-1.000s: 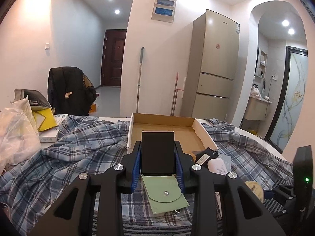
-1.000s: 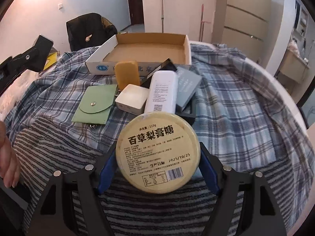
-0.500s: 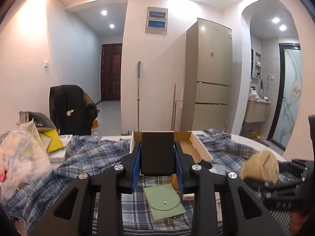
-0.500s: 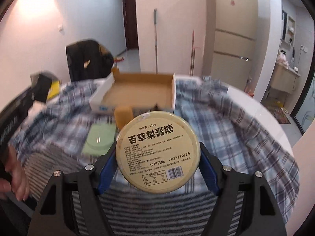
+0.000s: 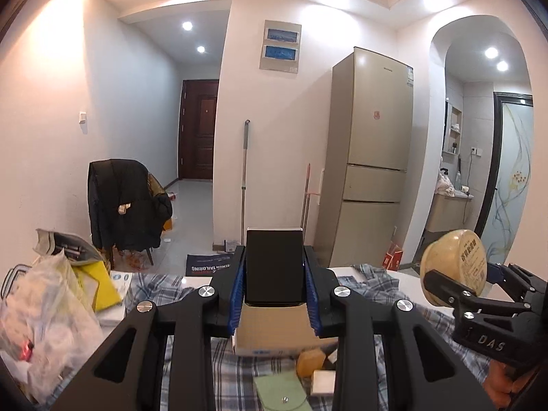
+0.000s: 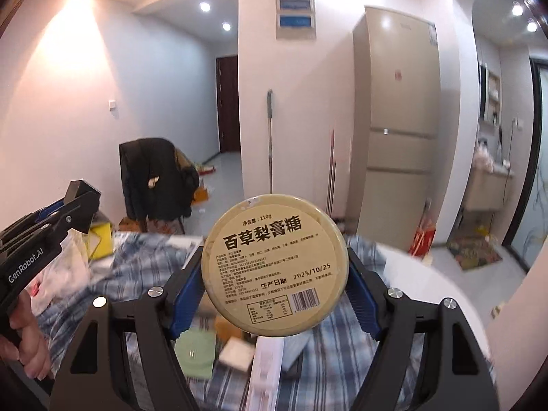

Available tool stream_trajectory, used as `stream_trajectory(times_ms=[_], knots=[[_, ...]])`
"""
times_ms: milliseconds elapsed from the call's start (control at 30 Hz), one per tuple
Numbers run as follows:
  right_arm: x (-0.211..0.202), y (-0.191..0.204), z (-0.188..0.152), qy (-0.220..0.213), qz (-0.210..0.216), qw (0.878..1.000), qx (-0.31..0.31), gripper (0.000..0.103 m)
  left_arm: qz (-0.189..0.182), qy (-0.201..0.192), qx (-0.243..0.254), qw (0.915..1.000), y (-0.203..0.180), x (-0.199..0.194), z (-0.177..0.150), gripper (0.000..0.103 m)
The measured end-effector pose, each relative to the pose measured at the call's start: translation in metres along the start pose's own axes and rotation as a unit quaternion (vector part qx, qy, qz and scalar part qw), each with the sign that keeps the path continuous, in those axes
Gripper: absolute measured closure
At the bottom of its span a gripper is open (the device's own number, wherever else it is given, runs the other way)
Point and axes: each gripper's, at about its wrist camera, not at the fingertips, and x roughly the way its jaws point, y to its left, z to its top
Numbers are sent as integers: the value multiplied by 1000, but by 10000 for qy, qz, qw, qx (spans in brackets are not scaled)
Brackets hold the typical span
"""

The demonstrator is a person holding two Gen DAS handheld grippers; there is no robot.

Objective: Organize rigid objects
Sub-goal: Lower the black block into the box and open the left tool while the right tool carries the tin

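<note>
Left wrist, change: the view now sits higher than a second ago; the box [image 5: 274, 328] that filled the middle has sunk to the bottom, and door, mop and fridge [image 5: 370, 157] fill the frame.
Left wrist, grip: left gripper [image 5: 274, 294] is clamped on a black case [image 5: 274, 267], same hold as before.
Left wrist, case: upright between the blue pads, touching both, its top edge above the fingertips.
Left wrist, table: green pouch [image 5: 281, 394] and yellow block [image 5: 310, 364] lie low on the plaid cloth [image 5: 161, 291], just in front of the box.
Left wrist, neighbour: right gripper [image 5: 455, 284] has come into sight at the right edge, carrying the tin [image 5: 452, 267].
Right wrist, change: table dropped from centre to the bottom; room wall ahead now.
Right wrist, grip: right gripper [image 6: 275, 270] grasps the round tin [image 6: 275, 270], unchanged.
Right wrist, tin: label facing the camera, its rim pressed by a pad on each side.
Right wrist, left edge: left gripper [image 6: 80, 202] raised, a hand [image 6: 27, 339] on its handle.
</note>
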Motion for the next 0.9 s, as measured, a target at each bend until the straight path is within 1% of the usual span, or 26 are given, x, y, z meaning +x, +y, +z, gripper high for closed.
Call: stream_trajectory(times_ms=[67,100,167,200,267,300,367,433,533,633,667,700,733,767,833,900], knots=[[12,-2,13,40,47,9998,183,29,-48,65,-23,10000,-1,8,9,71],[17,-4,18,60,57,9995,312,29,-126,136,87,9998,-2,16,16,71],[30,-11,29,138,-15,9976,673,29,-90,158,181,9997,-1,24,23,71],[35,-13,34,127,7,9962,863,29,-74,211,162,9996,1,31,27,71],[43,-16,41,54,98,9945,1043,29,-178,246,20,9995,5,41,31,71],[48,-16,43,61,88,9943,1060,29,-263,273,-24,9993,6,49,30,71],[60,-16,47,96,92,9947,1019,29,-252,395,43,9989,5,63,24,71],[74,-16,46,171,92,9953,951,29,-218,640,136,9976,4,84,12,71],[101,-22,37,393,87,9947,941,29,-248,1077,113,9938,8,121,-8,71],[124,-29,24,607,97,9930,1008,29,-226,1655,15,9859,20,163,-33,71],[132,-30,17,691,90,9924,1019,29,-273,1775,-31,9837,22,170,-40,71],[141,-33,11,789,76,9914,1042,29,-384,2031,-107,9784,27,185,-50,71],[151,-35,3,925,71,9900,1058,29,-426,2151,-132,9756,27,191,-56,71],[162,-35,-5,1128,97,9882,1027,29,-482,2367,-175,9702,30,202,-67,71],[181,-37,-17,1507,208,9836,965,29,-510,2594,-216,9642,31,215,-81,71],[191,-40,-32,1749,279,9795,957,29,-586,2761,-215,9591,28,222,-93,71]])
